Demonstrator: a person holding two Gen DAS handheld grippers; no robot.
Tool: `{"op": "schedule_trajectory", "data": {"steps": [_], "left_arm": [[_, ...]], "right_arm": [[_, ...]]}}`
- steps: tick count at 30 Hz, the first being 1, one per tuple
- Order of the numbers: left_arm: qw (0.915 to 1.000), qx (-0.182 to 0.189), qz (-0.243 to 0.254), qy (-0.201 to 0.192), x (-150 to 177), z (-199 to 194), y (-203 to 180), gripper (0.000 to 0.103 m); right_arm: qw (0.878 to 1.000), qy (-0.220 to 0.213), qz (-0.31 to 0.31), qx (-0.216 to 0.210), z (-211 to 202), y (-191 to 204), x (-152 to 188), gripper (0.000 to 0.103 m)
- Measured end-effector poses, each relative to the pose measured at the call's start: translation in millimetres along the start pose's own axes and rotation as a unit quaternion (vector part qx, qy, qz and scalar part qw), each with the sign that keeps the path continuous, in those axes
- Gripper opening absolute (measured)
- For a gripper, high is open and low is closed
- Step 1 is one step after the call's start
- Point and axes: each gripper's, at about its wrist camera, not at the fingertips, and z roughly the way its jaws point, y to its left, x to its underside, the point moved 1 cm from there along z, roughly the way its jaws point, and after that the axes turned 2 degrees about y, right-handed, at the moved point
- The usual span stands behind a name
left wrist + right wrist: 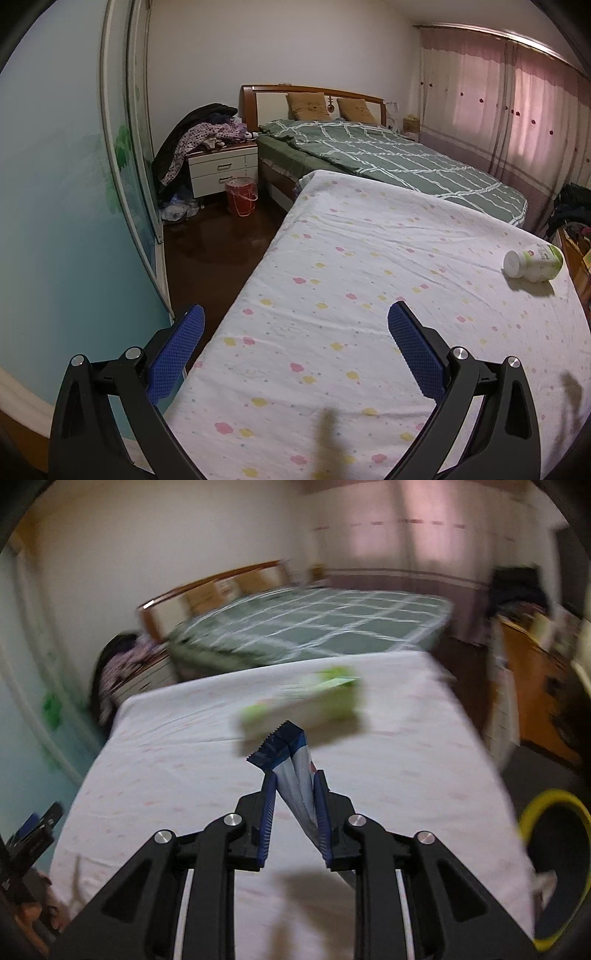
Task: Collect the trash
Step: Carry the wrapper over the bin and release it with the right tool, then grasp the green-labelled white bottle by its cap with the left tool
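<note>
My right gripper (294, 777) is shut on a blue and silver snack wrapper (291, 760) and holds it above the flowered mattress (184, 775). A white bottle with a green label (534, 263) lies on its side near the mattress's far right edge; in the blurred right wrist view it (306, 705) lies just beyond the wrapper. My left gripper (295, 321) is open and empty over the near left part of the mattress (369, 295), far from the bottle.
A bin with a yellow rim (554, 867) stands on the floor right of the mattress. A green-quilted bed (388, 158) lies beyond. A red bucket (241, 195) and a nightstand (221, 168) piled with clothes stand far left. A wooden cabinet (532, 686) stands at right.
</note>
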Motion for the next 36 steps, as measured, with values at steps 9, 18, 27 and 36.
{"op": "schedule_trajectory", "data": {"steps": [9, 18, 27, 36], "left_arm": [[0.9987, 0.021, 0.048, -0.001, 2, -7, -25, 0.098], [0.9946, 0.079, 0.067, 0.005, 1, -32, -58, 0.098], [0.9876, 0.109, 0.113, 0.006, -1, -45, -106, 0.098], [0.9733, 0.152, 0.172, 0.008, -8, -42, -163, 0.098]], "right_arm": [[0.982, -0.033, 0.114, 0.147, -51, -138, 17, 0.020], [0.960, -0.001, 0.171, 0.221, -51, -212, 50, 0.023], [0.957, 0.000, 0.189, 0.221, -46, -218, 59, 0.042], [0.984, -0.022, 0.120, 0.127, -33, -153, 54, 0.047]]}}
